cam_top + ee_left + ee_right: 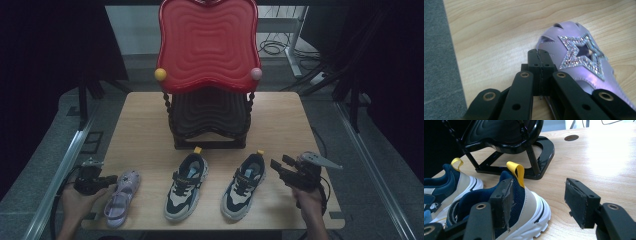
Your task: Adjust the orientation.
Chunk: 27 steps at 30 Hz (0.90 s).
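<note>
A lilac sandal (121, 197) with a glittering star (579, 53) lies at the table's front left. My left gripper (113, 178) is shut with nothing between its jaws; its tips (539, 53) sit right at the sandal's toe end, and I cannot tell whether they touch it. Two navy, beige and white sneakers (186, 186) (244, 186) stand side by side at the front middle, with yellow heel loops pointing at the rack. My right gripper (281, 164) is open just right of the right sneaker's heel (531, 200). That heel lies beside my left jaw, and the pads (576, 202) touch nothing.
A tiered rack with a red wavy top shelf (207, 50) and a black lower shelf (210, 112) stands at the middle back of the wooden table (145, 125). Its black base (544, 150) is just behind the sneakers. Cables lie on the floor beyond.
</note>
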Motion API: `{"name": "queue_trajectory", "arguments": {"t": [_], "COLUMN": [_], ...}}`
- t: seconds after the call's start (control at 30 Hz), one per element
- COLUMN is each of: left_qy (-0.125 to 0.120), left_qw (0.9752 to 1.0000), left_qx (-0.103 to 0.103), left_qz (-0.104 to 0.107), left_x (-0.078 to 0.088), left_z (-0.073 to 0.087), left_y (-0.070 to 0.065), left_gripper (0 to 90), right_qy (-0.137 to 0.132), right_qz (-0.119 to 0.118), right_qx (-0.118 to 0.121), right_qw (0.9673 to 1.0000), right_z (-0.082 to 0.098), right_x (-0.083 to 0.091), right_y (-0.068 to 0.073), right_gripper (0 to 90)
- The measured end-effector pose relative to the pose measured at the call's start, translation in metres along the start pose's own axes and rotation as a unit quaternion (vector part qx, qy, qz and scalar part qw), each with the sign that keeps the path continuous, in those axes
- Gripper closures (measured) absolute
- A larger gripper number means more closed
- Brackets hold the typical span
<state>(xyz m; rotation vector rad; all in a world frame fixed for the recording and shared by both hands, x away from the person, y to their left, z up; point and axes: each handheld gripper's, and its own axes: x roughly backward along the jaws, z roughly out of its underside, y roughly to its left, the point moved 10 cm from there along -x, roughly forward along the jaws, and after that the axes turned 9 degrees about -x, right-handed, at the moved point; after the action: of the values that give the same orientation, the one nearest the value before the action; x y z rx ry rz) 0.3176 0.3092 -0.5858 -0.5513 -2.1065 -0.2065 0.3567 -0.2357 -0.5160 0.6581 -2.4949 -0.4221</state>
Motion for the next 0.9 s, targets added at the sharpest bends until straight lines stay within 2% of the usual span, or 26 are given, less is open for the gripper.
{"name": "queue_trajectory", "arguments": {"t": [0.23,0.73,0.8,0.83,0.87,0.9], "left_qy": [0.008,0.003,-0.006,-0.021,-0.021,-0.043], "left_qw": [0.9998,0.9996,0.9993,0.9988,0.9988,0.9982], "left_qx": [-0.018,-0.029,-0.037,-0.04,-0.04,-0.035], "left_qz": [-0.001,0.003,-0.008,-0.017,-0.017,-0.023], "left_x": [-0.006,-0.012,-0.01,-0.005,-0.005,0.003], "left_z": [-0.012,-0.025,-0.028,-0.032,-0.032,-0.038], "left_y": [-0.003,-0.008,-0.008,-0.008,-0.008,-0.01], "left_gripper": [90.0,88.3,86.7,85.7,83.8,78.2], "right_qy": [0.0,0.003,0.002,0.0,0.0,0.001], "right_qz": [0.0,0.002,0.002,0.001,0.001,-0.002], "right_qx": [0.002,-0.001,0.001,0.001,0.001,0.0], "right_qw": [1.0,1.0,1.0,1.0,1.0,1.0], "right_z": [0.001,0.002,0.002,0.001,0.001,0.002], "right_x": [-0.002,-0.002,-0.001,-0.001,-0.001,-0.002], "right_y": [0.0,-0.001,-0.001,0.0,0.0,0.001], "right_gripper": [40.4,40.4,40.4,40.5,40.5,40.4]}}
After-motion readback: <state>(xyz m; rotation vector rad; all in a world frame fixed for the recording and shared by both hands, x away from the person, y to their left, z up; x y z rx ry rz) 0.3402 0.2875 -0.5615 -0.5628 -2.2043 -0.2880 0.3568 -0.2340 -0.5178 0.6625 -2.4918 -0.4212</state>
